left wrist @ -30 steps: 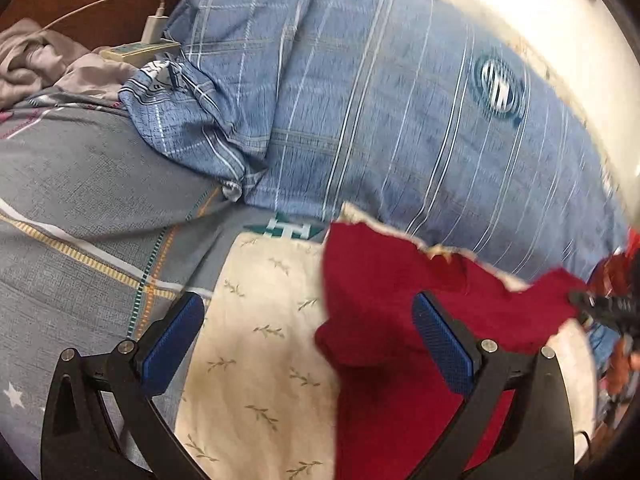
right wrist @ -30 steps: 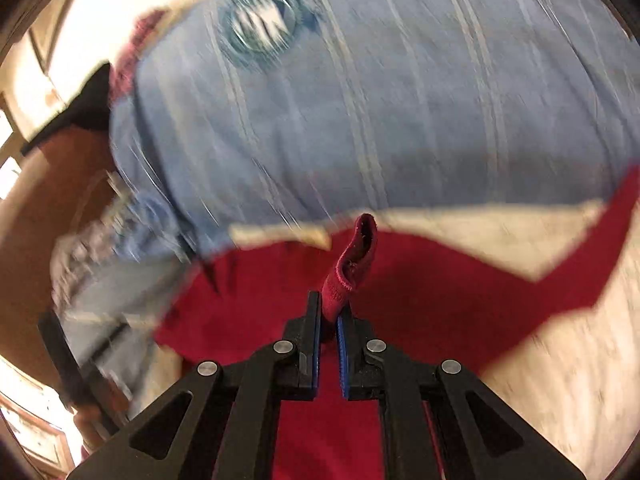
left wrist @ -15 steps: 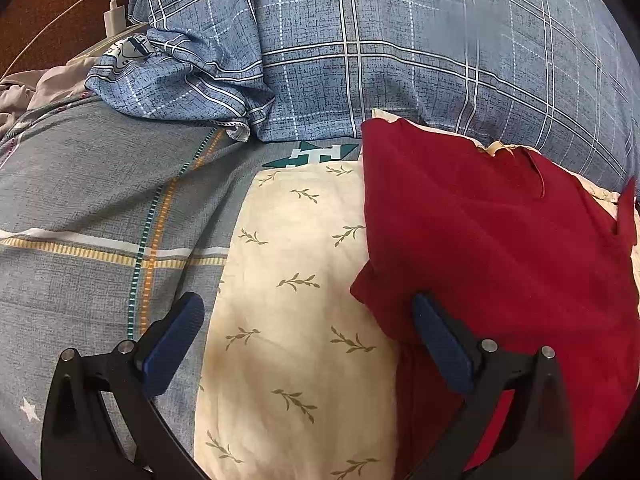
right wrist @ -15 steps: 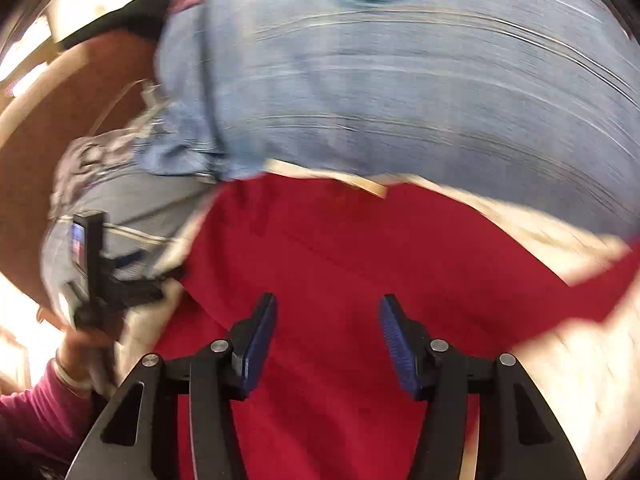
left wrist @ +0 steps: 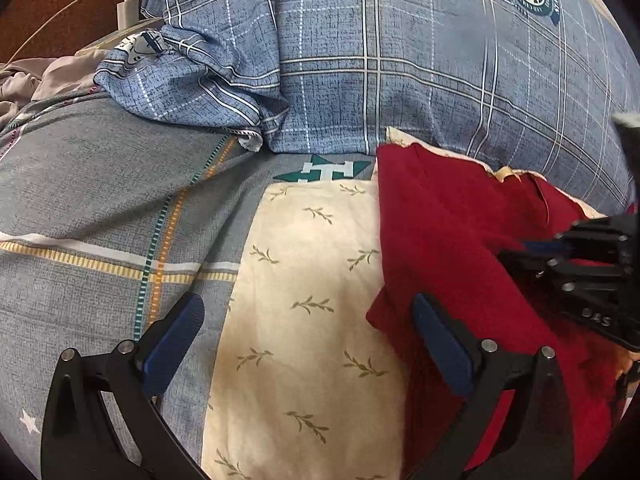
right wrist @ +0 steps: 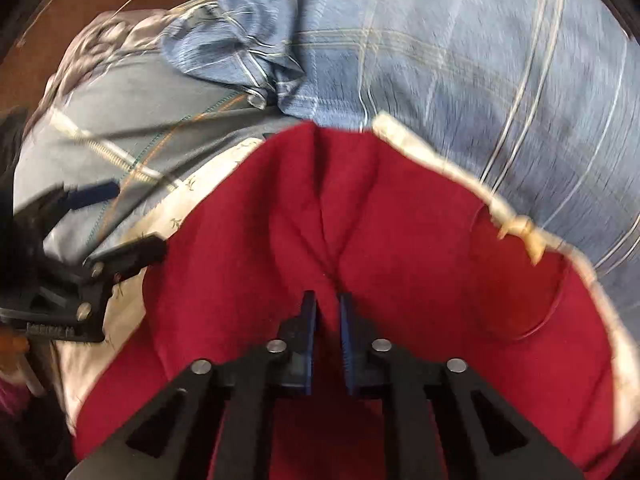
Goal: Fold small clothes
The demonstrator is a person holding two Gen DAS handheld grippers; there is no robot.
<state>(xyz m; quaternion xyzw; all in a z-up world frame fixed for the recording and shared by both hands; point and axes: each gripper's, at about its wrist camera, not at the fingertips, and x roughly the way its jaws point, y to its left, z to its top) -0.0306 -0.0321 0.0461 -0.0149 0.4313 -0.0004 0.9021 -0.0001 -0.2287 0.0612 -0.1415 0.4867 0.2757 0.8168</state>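
So the whole thing is happening on a bed, with a grey plaid sheet covering it and a cream cloth with little leaf sprigs lying spread on top of that sheet. A big blue checked duvet is bunching up just behind the cream cloth, and beyond the duvet's far left corner a white charger with its cable is sitting against a brown wall or headboard, can't tell which. The red garment is lying on the right part of the cream cloth, its far edge nearly touching the duvet. Compared with a second ago, the garment is lying much flatter on the cream cloth, where before a corner of it was being held up in the air. The right gripper has let that corner go, swung round and has just been closing again; its jaws are now pinching a raised ridge of the red fabric between the pads, near the middle of the garment. The left gripper is hanging with its jaws spread wide and nothing in them, over the cream cloth, with its right finger sitting over the garment's near left corner.
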